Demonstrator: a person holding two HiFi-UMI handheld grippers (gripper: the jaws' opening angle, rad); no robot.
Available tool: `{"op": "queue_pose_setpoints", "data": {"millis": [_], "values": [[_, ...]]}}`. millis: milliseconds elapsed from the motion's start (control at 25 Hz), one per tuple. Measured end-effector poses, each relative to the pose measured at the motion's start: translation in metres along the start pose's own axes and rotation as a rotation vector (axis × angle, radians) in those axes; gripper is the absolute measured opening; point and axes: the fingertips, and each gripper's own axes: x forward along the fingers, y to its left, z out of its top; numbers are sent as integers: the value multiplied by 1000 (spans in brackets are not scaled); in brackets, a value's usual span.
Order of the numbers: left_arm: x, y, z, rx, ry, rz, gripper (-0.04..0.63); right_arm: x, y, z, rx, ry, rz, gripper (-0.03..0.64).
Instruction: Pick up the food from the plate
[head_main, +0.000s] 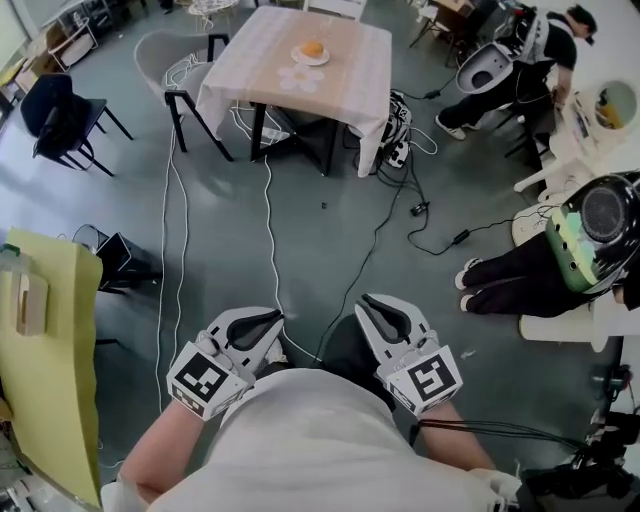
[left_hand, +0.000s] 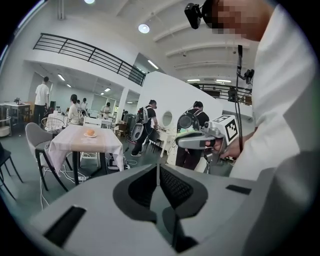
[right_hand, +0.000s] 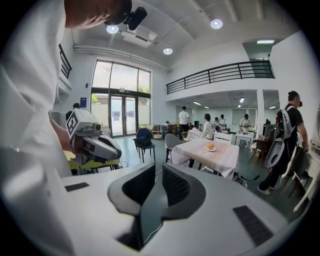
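Observation:
An orange round piece of food (head_main: 312, 48) lies on a white plate (head_main: 310, 59) on a cloth-covered table (head_main: 340, 80) far across the room. It also shows small in the left gripper view, food (left_hand: 90, 132), and in the right gripper view, food (right_hand: 210, 146). Both grippers are held close to the person's body, far from the table. The left gripper (head_main: 268, 318) (left_hand: 159, 167) is shut and empty. The right gripper (head_main: 372, 303) (right_hand: 158, 167) has its jaws a narrow slit apart, with nothing between them. Each gripper appears in the other's view, left gripper (right_hand: 95, 142), right gripper (left_hand: 200, 140).
Cables (head_main: 268, 230) trail over the grey floor between me and the table. A black chair (head_main: 60, 115) and a yellow board (head_main: 45, 350) stand at the left. A grey chair (head_main: 165, 55) is beside the table. People (head_main: 520, 270) sit at the right.

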Motion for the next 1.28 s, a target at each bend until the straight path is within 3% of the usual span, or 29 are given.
{"op": "queue_pose_setpoints", "data": {"millis": [160, 360, 600, 720, 960, 1280], "values": [[11, 39, 19, -19, -24, 26, 44, 27, -21, 11, -13, 23, 11, 91], [47, 99, 41, -15, -17, 45, 81, 81, -72, 27, 2, -2, 36, 112], [137, 183, 103, -17, -32, 140, 106, 147, -193, 48, -91, -39, 109, 115], [186, 218, 134, 5, -8, 139, 124, 169, -254, 67, -105, -68, 129, 115], [279, 300, 185, 45, 12, 163, 161, 202, -358, 63, -54, -47, 114, 115], [357, 422, 214, 139, 111, 132, 196, 248, -428, 71, 5, -43, 41, 115]]}}
